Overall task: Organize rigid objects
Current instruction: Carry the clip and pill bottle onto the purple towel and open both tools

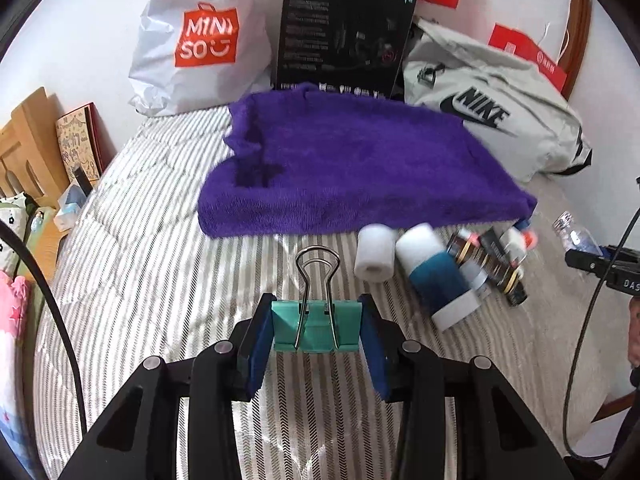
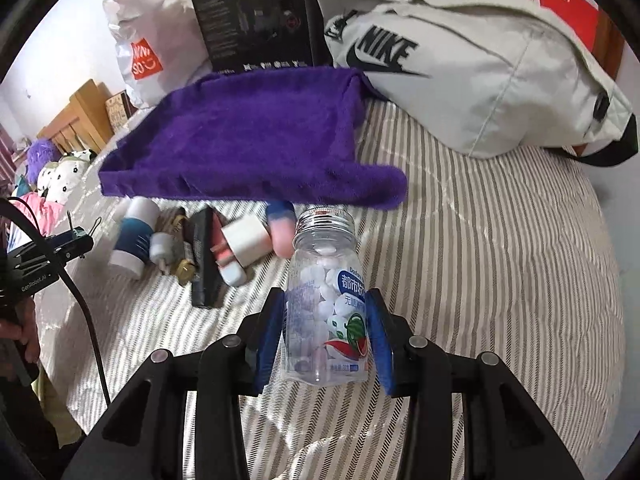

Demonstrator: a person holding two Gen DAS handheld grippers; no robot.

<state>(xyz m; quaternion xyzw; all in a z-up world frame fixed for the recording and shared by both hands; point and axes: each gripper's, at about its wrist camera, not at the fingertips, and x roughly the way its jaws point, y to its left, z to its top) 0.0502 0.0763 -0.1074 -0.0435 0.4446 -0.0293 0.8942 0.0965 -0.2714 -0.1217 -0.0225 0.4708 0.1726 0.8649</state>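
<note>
My left gripper [image 1: 316, 326] is shut on a teal binder clip [image 1: 316, 326], whose wire handles stick up toward the purple towel [image 1: 352, 168]. My right gripper [image 2: 326, 328] is shut on a clear bottle of white tablets [image 2: 326, 308] with no cap, held above the striped bed cover [image 2: 500, 280]. Along the towel's near edge lies a row of small items: a white roll [image 1: 374, 258], a white-and-teal tube [image 1: 434, 276], dark tubes [image 1: 496, 264] and a white charger block [image 2: 245, 240]. The bottle's neck [image 1: 576, 236] shows at the right edge of the left wrist view.
A white Miniso bag [image 1: 196, 40], a black box [image 1: 344, 32] and a grey Nike bag [image 1: 492, 116] stand against the wall behind the towel. A wooden headboard [image 1: 28, 144] and plush toys [image 2: 60, 176] are at the left. Black cables [image 2: 84, 312] hang near both grippers.
</note>
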